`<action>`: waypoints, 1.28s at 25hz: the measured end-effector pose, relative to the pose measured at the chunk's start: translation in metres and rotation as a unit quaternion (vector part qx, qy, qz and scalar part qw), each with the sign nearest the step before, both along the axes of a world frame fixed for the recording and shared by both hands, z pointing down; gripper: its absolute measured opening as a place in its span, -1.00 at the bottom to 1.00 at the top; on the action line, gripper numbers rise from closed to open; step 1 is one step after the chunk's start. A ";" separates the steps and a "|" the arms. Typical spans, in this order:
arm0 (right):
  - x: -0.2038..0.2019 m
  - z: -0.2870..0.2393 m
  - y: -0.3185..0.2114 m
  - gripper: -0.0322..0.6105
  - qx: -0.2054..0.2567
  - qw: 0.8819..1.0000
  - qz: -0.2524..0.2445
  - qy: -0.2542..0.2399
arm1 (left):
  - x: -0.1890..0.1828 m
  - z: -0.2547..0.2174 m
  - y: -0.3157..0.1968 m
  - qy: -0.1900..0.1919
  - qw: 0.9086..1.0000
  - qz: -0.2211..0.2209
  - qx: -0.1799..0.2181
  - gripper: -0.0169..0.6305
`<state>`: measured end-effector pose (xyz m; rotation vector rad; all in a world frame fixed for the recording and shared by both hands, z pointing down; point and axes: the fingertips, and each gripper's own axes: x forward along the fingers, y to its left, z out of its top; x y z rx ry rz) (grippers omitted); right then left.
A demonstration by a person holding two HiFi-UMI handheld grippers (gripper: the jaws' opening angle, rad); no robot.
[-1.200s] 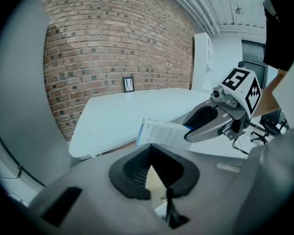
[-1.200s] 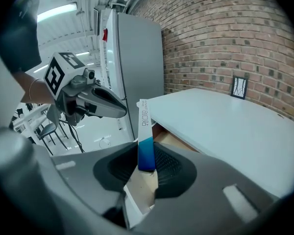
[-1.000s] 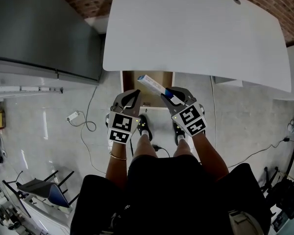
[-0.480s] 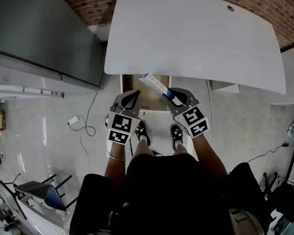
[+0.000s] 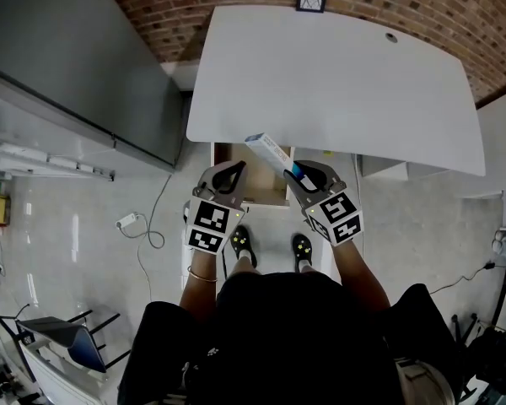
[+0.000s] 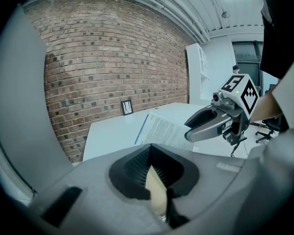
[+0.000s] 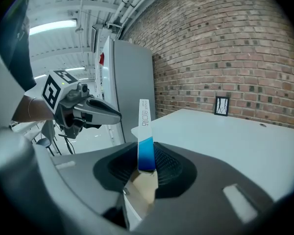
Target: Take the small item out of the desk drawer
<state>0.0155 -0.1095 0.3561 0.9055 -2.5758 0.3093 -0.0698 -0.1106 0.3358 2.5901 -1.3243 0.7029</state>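
In the head view, my right claw (image 5: 298, 175) holds the small box (image 5: 268, 150) by its blue end, up above the open drawer (image 5: 261, 189) and just at the near edge of the desk (image 5: 337, 83). My left claw (image 5: 233, 172) hangs beside it on the left, pinched shut with nothing in it. I think the box is out of the drawer, so the taking-out step is nearly done. Next I would carry it clear of the desk edge and lay it flat on the top. I would go gently, because it looks like thin card that could bend. In the left gripper view, the claw's black ribbed pads (image 6: 137, 166) sit together, and the box shows its wide white side with tiny print. In the right gripper view, the box stands thin like a ruler between the pads, blue low down and white above. The desk top looks smooth and white, and the brick wall (image 7: 225, 48) at the far side looks rough and red.
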 end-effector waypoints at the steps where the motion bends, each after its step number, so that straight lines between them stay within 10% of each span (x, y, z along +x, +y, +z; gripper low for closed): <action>1: 0.001 -0.003 0.000 -0.57 0.004 1.000 0.001 0.000 | 0.001 -0.004 0.000 0.003 1.000 0.002 0.005 -0.95; 32: 0.035 -0.094 0.018 -0.57 0.066 0.994 0.051 -0.070 | 0.026 -0.078 0.012 0.043 0.995 0.029 0.083 -0.95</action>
